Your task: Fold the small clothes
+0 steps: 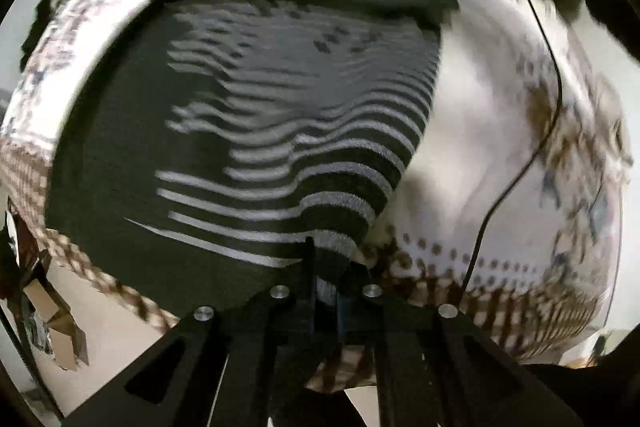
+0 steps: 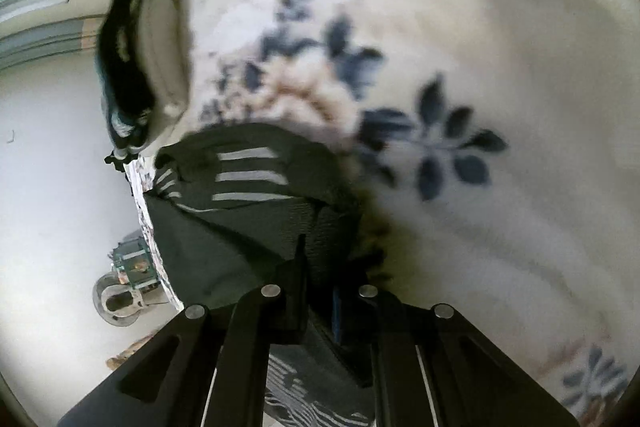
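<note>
A white patterned bedcover (image 1: 480, 131) is spreading across the surface, showing brown dotted borders in the left wrist view and blue leaf prints (image 2: 448, 143) in the right. A thin black cable (image 1: 548, 39) is trailing over it. Torn cardboard (image 1: 56, 323) is lying on the pale floor (image 2: 48, 187).

One dark striped garment (image 1: 280, 131), one floral bedcover (image 1: 480, 147), one black cable (image 1: 548, 75), two grippers (image 1: 326, 267).

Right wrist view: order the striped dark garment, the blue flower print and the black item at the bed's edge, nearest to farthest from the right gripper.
1. Striped dark garment, pinched in the right gripper.
2. Blue flower print, up right.
3. Black item, far upper left.
</note>
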Tool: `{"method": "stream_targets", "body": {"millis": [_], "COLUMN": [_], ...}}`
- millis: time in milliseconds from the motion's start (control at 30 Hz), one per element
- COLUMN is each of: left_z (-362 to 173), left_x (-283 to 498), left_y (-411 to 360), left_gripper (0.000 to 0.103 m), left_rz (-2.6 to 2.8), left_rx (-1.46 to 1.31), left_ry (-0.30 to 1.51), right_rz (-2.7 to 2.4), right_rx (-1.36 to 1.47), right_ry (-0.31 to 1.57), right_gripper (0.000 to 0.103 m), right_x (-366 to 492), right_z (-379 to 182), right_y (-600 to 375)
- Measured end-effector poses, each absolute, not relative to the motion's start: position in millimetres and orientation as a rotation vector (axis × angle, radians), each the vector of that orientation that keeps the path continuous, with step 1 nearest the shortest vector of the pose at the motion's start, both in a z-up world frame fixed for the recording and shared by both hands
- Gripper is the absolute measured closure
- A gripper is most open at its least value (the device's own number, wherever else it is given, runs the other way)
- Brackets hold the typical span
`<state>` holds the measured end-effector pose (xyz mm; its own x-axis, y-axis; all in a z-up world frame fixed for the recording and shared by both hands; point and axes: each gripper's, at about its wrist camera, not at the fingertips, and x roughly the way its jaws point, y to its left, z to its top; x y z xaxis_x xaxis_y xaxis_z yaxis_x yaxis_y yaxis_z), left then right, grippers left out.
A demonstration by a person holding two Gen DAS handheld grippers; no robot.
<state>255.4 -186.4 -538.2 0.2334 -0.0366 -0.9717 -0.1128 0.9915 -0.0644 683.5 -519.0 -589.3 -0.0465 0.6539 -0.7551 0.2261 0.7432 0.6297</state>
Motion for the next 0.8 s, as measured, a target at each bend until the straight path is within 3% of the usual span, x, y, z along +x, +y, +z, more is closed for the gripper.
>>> {"method": "stream_targets", "body": {"millis": [200, 467, 633, 800], "left_z": [-481.7, -483.8, -513.3, -584.6], "left_x": [227.2, 215.8, 210.7, 203.9], "left_y": [-144.5, -44.6, 27.0, 100.6], "left_gripper": [0.099, 0.099, 0.099, 0.099], "left_rz": [0.116, 0.152, 0.186, 0.226], "left_rx": [-0.284, -0.502, -0.615, -0.774], "left_ry": [1.238, 1.184, 1.171, 1.234], "right_rz": [0.430, 0.393, 0.349, 0.280], "right_rx": [0.607, 0.498, 0.366, 0.251], "right_ry": [1.581, 1.530, 1.543, 1.598], "right_gripper": [0.095, 0.095, 0.095, 0.095], "right_x": [694.8, 712.3, 733.4, 744.0], "right_z": [-516.4, -456.5, -464.5, -514.2], "right_y": [-463.2, -340.0, -224.1, -108.5]}}
